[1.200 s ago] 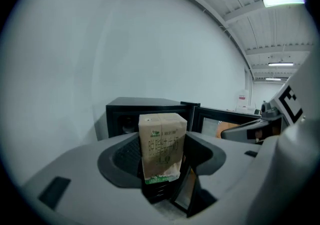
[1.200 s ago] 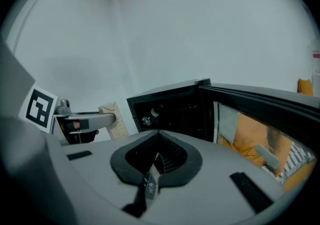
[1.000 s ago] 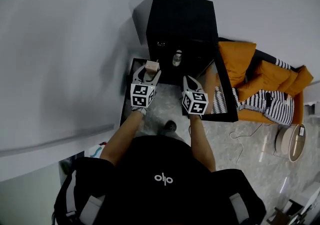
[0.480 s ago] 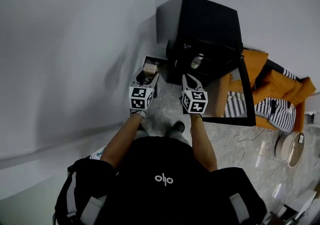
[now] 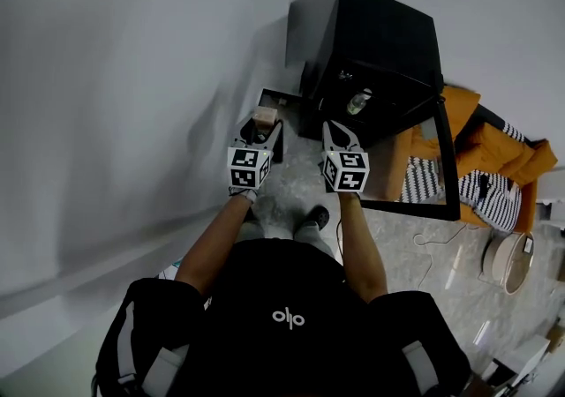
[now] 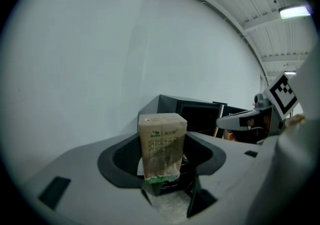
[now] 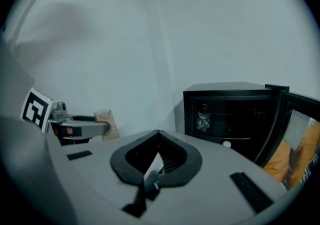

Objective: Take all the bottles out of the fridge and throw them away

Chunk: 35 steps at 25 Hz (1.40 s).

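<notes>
Left gripper: my left gripper (image 5: 260, 131) is clamped on a tan, box-shaped paper carton (image 6: 161, 141) with green print. It grips the carton low down, and the carton stands upright between the jaws.
Carton, place: out of the fridge, held over a black open-topped bin (image 5: 281, 104) in the head view.
Bin: it stands on the floor (image 5: 296, 188) against the white wall (image 5: 132, 78), just left of the fridge.
Right gripper: my right gripper (image 7: 158, 134) has its jaws pressed together, with nothing between them. It is level with the left one and apart from it, pointing at the fridge's open front.
Fridge: a small black box-shaped fridge (image 5: 371, 33) on the floor, with its glass door (image 5: 428, 161) swung wide to my right.
Bottle: one clear bottle (image 7: 203, 117) stands upright on the upper shelf inside, toward the left side. I cannot tell glass from plastic.
Beyond the door: an orange sofa (image 5: 516, 157) with black-and-white striped cushions (image 5: 490, 188).
</notes>
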{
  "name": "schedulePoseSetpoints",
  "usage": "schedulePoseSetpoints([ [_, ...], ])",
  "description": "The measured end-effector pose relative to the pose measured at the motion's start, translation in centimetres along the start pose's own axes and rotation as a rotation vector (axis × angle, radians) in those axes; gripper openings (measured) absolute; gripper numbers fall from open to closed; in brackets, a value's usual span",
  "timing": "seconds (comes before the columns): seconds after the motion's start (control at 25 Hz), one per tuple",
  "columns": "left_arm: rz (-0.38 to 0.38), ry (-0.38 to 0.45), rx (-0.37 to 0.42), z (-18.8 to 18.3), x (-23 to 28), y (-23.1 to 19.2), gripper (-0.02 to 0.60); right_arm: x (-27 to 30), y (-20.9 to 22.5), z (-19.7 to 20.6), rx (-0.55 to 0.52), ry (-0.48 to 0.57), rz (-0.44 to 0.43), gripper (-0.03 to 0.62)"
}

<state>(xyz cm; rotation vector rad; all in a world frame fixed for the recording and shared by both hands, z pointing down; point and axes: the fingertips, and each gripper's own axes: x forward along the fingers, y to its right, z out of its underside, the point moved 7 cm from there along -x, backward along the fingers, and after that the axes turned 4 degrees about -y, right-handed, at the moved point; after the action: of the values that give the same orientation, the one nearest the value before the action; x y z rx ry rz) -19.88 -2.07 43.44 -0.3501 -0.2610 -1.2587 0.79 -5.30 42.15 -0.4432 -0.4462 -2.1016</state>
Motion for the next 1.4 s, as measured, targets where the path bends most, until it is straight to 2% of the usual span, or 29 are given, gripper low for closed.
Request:
schedulePoseSetpoints([
  [0.28, -0.009, -0.022, -0.032, 2.1, 0.7, -1.1, 0.258, 2.5, -0.8, 1.2, -0.027, -0.037, -0.043, 0.008],
  [0.52, -0.003, -0.040, -0.054, 5.9, 2.8, -2.6, 0.258, 6.4, -0.7, 4.1, -0.040, -0.079, -0.072, 0.008],
  [0.92, -0.044, -0.066, -0.085, 14.2, 5.2, -5.9, 0.258, 12.3, -1.0, 10.9, -0.069, -0.132, -0.124, 0.008],
  [1.4, 0.023, -0.157, -0.073, 27.0, 10.0, -7.6, 0.258, 21.2, -0.1, 21.7, -0.031, -0.196, -0.155, 0.008],
])
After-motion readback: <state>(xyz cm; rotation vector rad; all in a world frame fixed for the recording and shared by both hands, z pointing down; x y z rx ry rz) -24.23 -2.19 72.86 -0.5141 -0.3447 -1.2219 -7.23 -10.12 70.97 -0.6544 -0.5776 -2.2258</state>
